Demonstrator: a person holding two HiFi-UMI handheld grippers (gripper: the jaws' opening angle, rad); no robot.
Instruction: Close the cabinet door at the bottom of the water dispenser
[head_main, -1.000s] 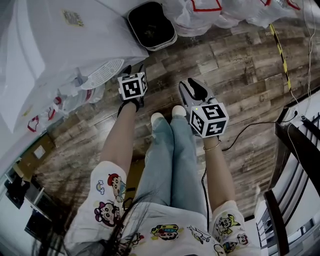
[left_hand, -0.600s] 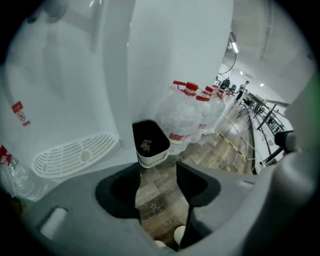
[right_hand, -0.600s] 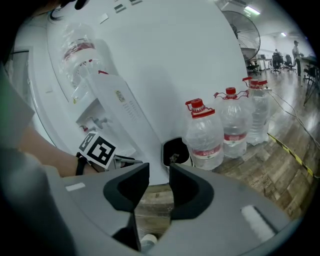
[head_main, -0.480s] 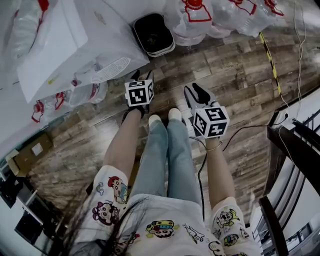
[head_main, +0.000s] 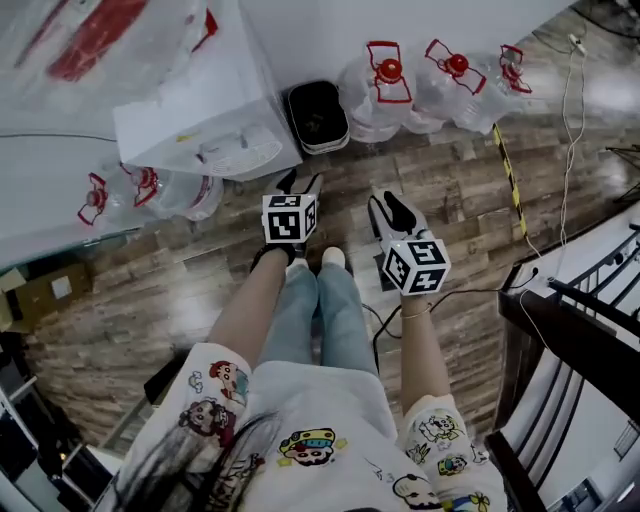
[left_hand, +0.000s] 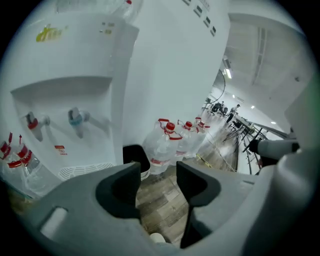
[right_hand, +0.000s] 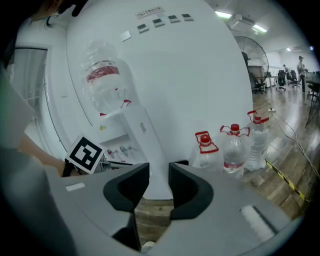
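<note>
The white water dispenser (head_main: 205, 125) stands at the upper left of the head view, seen from above; its lower cabinet door is hidden from there. In the left gripper view the dispenser (left_hand: 65, 75) shows its two taps and drip grille (left_hand: 82, 171), and the part below is hidden behind the jaws. My left gripper (head_main: 298, 184) hangs just in front of the dispenser's right corner, open and empty (left_hand: 158, 172). My right gripper (head_main: 390, 206) is beside it to the right, open with nothing between its jaws (right_hand: 159, 172).
A black bin (head_main: 318, 115) sits right of the dispenser, then a row of large water bottles (head_main: 385, 88) along the wall. More bottles (head_main: 150, 190) lie left of the dispenser. A cable (head_main: 470, 292) runs over the wood floor. A dark frame (head_main: 570, 340) stands at the right.
The view has lifted toward the wall, so the dispenser, bin and bottles show more fully. Both grippers stay side by side above the person's feet, still open.
</note>
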